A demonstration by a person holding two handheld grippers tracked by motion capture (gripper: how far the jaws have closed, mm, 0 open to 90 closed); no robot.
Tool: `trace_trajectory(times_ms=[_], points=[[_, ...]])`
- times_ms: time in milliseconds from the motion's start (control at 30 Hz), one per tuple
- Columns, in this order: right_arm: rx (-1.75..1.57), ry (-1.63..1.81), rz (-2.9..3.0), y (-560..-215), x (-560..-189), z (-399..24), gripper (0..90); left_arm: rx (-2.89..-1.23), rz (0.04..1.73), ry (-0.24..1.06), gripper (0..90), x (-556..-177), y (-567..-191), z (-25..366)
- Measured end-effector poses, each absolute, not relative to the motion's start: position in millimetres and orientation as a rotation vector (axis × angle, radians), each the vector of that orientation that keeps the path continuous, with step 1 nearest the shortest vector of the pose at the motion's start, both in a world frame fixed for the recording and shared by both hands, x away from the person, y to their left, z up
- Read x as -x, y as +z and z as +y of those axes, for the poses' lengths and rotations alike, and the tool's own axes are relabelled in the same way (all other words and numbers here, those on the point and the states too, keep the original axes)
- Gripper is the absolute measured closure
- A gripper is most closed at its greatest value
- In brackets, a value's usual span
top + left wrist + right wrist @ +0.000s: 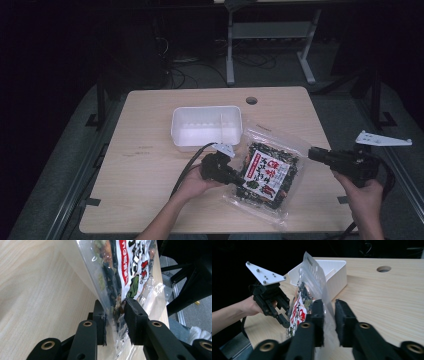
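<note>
Gripper-wise, our left gripper (115, 315) clamps one edge of the seaweed snack bag (267, 172), while our right gripper (328, 315) stands slightly parted around the opposite edge, its pads seemingly not pressing. We judge the slick film may slip from that single pinch, so the bag could sag or twist before reaching the white bin (206, 127) beyond our left gripper.

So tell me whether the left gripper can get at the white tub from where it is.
Probably yes: the white tub sits just beyond the left gripper with bare table between, but the snack bag sits between its jaws.
</note>
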State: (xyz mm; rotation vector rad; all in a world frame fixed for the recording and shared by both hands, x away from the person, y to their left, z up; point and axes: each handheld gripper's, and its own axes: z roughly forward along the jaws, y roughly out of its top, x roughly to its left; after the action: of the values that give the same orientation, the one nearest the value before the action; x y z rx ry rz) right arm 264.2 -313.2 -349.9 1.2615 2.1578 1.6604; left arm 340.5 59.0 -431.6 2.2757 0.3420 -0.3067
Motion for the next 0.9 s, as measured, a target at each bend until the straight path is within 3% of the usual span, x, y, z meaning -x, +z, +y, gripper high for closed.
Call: trace_trajectory(times_ms=[67,200,900], points=[[-1.267,1.661,2.164,-352.0,-267.1,-312.2,67.6,-2.281,0.338,-0.301,71.3,-339.7,-431.6,59.3],[-1.287,1.661,2.187,-357.4,-274.1,-312.1,65.4,-2.296,0.314,-0.287,71.4,-338.2,-431.3,59.5],[-1.311,1.664,2.281,-376.1,-291.8,-307.6,60.4,-2.324,0.264,-0.224,71.7,-332.5,-430.5,58.9]])
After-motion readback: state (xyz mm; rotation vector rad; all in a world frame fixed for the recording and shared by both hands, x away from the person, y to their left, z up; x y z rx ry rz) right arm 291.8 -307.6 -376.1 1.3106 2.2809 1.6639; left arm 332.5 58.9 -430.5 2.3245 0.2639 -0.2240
